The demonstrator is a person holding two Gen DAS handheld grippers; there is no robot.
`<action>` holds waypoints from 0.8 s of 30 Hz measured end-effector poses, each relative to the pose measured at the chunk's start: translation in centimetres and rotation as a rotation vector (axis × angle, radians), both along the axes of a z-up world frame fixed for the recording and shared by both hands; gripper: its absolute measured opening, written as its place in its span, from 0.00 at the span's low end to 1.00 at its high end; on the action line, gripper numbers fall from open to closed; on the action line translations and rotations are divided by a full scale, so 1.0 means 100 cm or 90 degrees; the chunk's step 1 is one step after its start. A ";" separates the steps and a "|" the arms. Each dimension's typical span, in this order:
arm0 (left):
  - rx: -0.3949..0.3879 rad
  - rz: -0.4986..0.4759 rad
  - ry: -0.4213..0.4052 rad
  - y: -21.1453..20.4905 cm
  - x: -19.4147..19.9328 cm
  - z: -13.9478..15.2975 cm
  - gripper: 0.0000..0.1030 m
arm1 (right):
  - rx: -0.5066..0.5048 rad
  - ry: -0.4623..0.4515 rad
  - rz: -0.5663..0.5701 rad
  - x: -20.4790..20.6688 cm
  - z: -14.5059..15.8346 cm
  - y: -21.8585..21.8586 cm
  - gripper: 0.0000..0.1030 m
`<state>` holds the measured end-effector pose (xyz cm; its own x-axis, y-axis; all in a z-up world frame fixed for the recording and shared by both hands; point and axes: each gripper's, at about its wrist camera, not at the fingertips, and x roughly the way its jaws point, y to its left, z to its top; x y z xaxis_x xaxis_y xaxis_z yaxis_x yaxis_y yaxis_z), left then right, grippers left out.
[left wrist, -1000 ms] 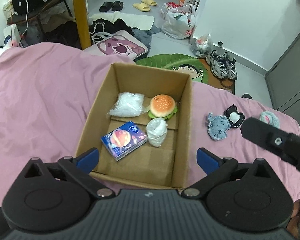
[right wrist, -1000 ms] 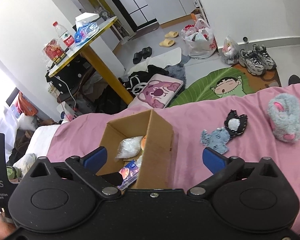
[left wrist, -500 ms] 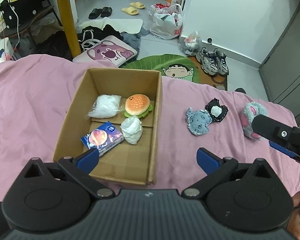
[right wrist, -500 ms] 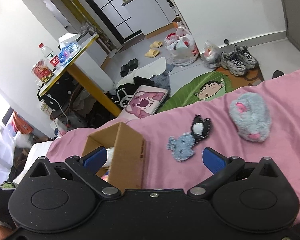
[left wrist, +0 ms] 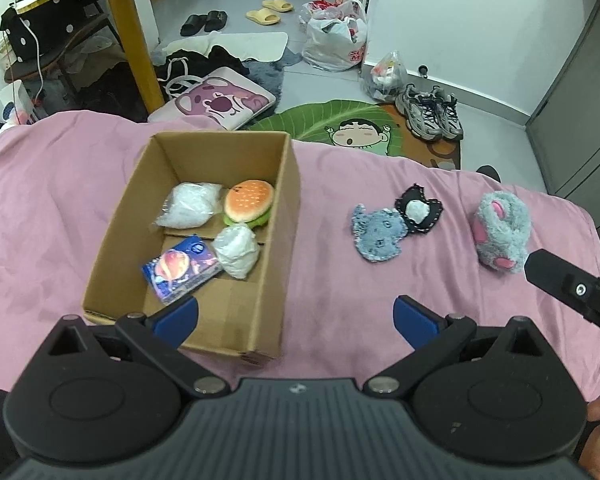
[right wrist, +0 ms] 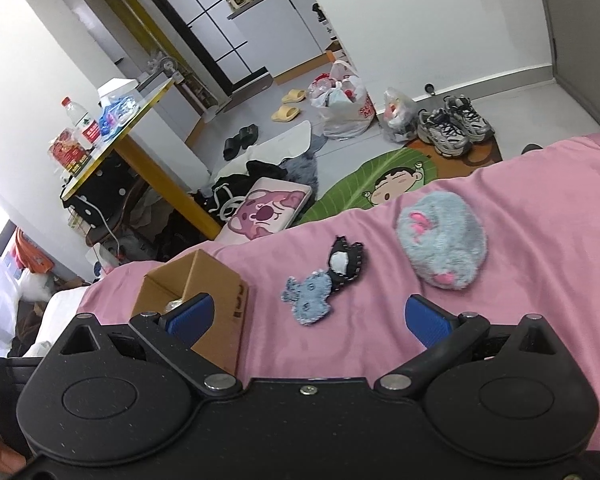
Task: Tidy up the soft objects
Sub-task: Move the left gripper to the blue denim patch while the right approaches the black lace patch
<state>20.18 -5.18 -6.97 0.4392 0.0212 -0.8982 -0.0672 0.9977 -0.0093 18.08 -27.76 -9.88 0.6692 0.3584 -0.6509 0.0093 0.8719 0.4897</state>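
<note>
Three soft toys lie on the pink blanket (left wrist: 320, 240) right of the cardboard box (left wrist: 288, 216), and with both grippers spread and empty, the right gripper (right wrist: 309, 314) should probably drop squarely over the fluffy grey plush (right wrist: 442, 240).

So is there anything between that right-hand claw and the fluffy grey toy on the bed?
Nothing visible: only bare pink bedsheet lies between the open right gripper and the fluffy grey plush.

Cardboard box (left wrist: 288, 216) on pink sheet (left wrist: 60, 184), burger toy (left wrist: 248, 201) inside — grey plush (left wrist: 500, 232) well apart, left gripper (left wrist: 296, 318) fingers (left wrist: 176, 318) spread
</note>
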 end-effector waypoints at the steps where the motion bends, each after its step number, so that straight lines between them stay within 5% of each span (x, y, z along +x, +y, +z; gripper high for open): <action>1: 0.001 -0.001 -0.001 -0.003 0.000 0.000 1.00 | 0.001 -0.001 -0.002 0.000 -0.001 -0.003 1.00; 11: 0.001 -0.022 -0.029 -0.027 0.003 0.004 1.00 | 0.012 -0.001 -0.012 0.003 -0.011 -0.023 0.99; 24: -0.011 -0.035 -0.062 -0.046 0.022 -0.006 0.97 | 0.035 0.011 0.019 0.022 -0.030 -0.027 0.66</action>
